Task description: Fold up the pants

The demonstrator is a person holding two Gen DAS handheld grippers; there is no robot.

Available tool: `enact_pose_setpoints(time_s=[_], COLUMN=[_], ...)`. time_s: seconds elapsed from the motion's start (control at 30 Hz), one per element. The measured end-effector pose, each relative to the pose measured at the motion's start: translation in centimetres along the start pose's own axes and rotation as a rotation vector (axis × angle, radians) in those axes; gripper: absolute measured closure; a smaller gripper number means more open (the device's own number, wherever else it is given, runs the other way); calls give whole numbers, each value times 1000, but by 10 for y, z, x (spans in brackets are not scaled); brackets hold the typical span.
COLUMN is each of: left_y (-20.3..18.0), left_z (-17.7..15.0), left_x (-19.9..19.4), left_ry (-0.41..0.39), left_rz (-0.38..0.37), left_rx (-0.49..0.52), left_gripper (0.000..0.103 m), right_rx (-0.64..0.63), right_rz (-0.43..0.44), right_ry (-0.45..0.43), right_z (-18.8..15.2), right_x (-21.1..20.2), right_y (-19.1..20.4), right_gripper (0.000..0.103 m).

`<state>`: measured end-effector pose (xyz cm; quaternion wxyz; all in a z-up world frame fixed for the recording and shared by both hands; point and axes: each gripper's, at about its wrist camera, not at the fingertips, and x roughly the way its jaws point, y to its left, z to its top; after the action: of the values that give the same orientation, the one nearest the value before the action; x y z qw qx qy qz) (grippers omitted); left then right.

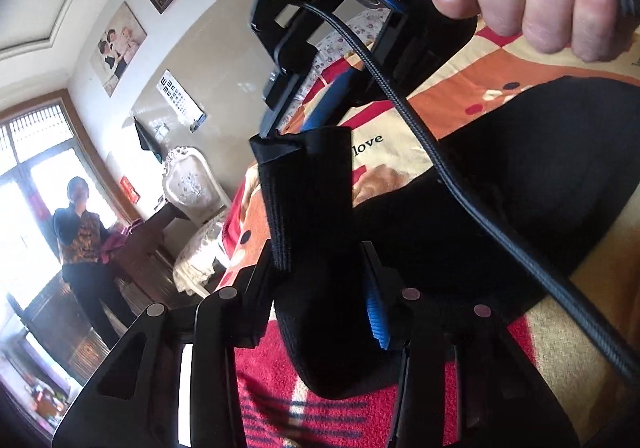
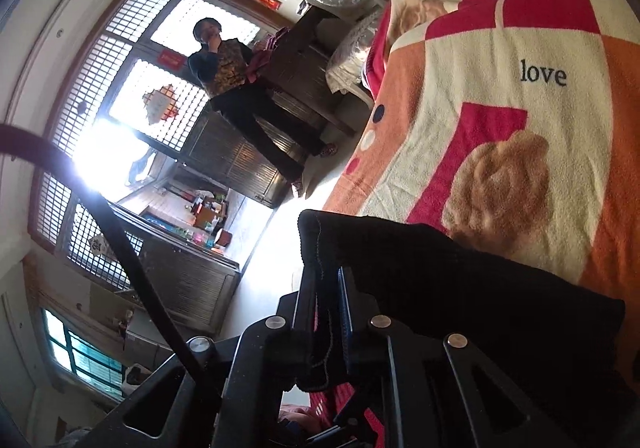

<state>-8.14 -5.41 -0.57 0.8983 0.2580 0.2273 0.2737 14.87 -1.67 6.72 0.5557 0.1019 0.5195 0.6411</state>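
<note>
While both grippers pinch black cloth, left gripper [image 1: 320,288] and right gripper [image 2: 328,312] each clamp an edge of the pants [image 1: 500,187], lifted over the blanket [image 2: 500,47]. Soft, limp knit; best held at waistband corners. Legs cut off, folds unreadable. Bystander [image 2: 224,63] beyond.

Right wrist view. The right gripper [image 2: 326,312] is clamped on a bunched edge of the black pants [image 2: 460,288], which drape rightward over the patterned blanket [image 2: 520,59] printed with "love" and roses. A black cable [image 2: 120,240] crosses the left foreground. A bystander [image 2: 232,83] stands before the latticed window [image 2: 160,59].
</note>
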Motion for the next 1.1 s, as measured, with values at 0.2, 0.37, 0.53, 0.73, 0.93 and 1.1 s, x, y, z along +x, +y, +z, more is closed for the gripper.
enact_pose_setpoints(time_s=[0.2, 0.37, 0.53, 0.73, 0.93, 1.1], left_y=[-1, -10, -10, -40, -89, -116], left_z=[5, 3, 12, 37, 63, 71], left_x=[-2, -9, -23, -52, -80, -90], left_ry=[-24, -40, -66, -157, -237, -250], left_rz=[0, -21, -35, -95, -206, -264], left_rx=[-2, 32, 48, 119, 220, 264], left_gripper=[90, 91, 92, 92, 92, 92], right_rx=[-40, -103, -107, -27, 72, 172], right_rz=[-62, -185, -227, -194, -230, -214], right_ry=[-126, 10, 15, -23, -66, -126], right_z=[9, 14, 10, -4, -36, -71], right_x=[-21, 11, 3, -66, -141, -191], right_y=[12, 13, 10, -6, -48, -89], right_gripper=[41, 79, 97, 97, 97, 97])
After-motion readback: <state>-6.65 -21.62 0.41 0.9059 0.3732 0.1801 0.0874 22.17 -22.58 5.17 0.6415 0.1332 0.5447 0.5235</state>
